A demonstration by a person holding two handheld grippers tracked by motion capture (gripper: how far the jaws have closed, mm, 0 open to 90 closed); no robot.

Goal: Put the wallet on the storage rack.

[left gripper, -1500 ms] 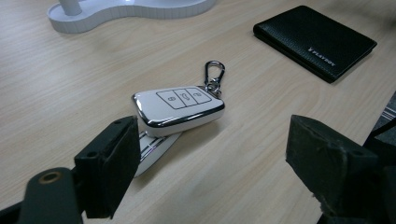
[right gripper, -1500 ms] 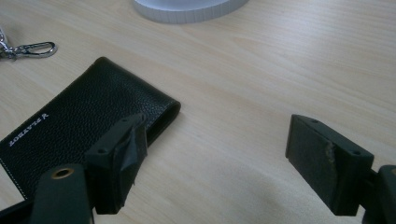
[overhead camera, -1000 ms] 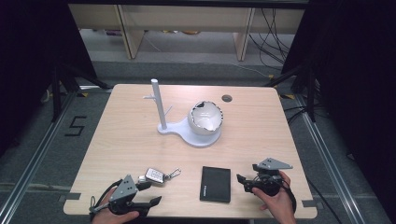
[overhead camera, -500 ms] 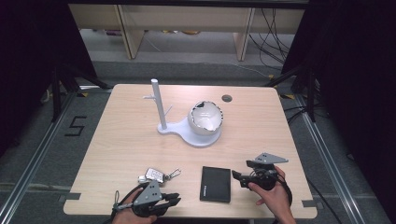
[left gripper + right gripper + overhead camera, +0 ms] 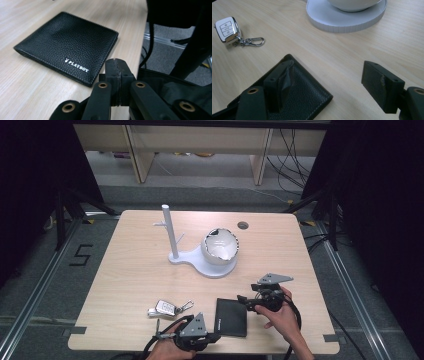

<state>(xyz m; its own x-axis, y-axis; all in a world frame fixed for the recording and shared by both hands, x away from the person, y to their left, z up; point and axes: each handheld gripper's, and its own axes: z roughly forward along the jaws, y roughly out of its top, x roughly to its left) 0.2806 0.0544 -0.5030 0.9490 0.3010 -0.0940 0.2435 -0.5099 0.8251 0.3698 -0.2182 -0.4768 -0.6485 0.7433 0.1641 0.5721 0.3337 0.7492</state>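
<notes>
A black leather wallet (image 5: 231, 317) lies flat near the table's front edge. My left gripper (image 5: 215, 338) is at its near-left corner, low at the table edge. In the left gripper view its jaws (image 5: 117, 63) have just closed and stand shut with nothing between them, the wallet (image 5: 67, 47) just to their left. My right gripper (image 5: 246, 300) is at the wallet's far-right corner. It is open, its jaws having just narrowed slightly. In the right gripper view (image 5: 329, 82) one finger (image 5: 279, 80) hovers over the wallet (image 5: 307, 102), whose corner lies below the gap, unpressed.
A silver key fob (image 5: 165, 307) with a clip lies left of the wallet, and the right gripper view has the key fob (image 5: 227, 28) too. A white stand (image 5: 200, 265) with a post (image 5: 170, 232) and a bowl (image 5: 220, 246) sits mid-table. A small hole (image 5: 243, 225) is near the far edge.
My left gripper slid right along the front edge to the wallet's corner and its jaws went from open to shut. My right gripper moved left toward the wallet.
</notes>
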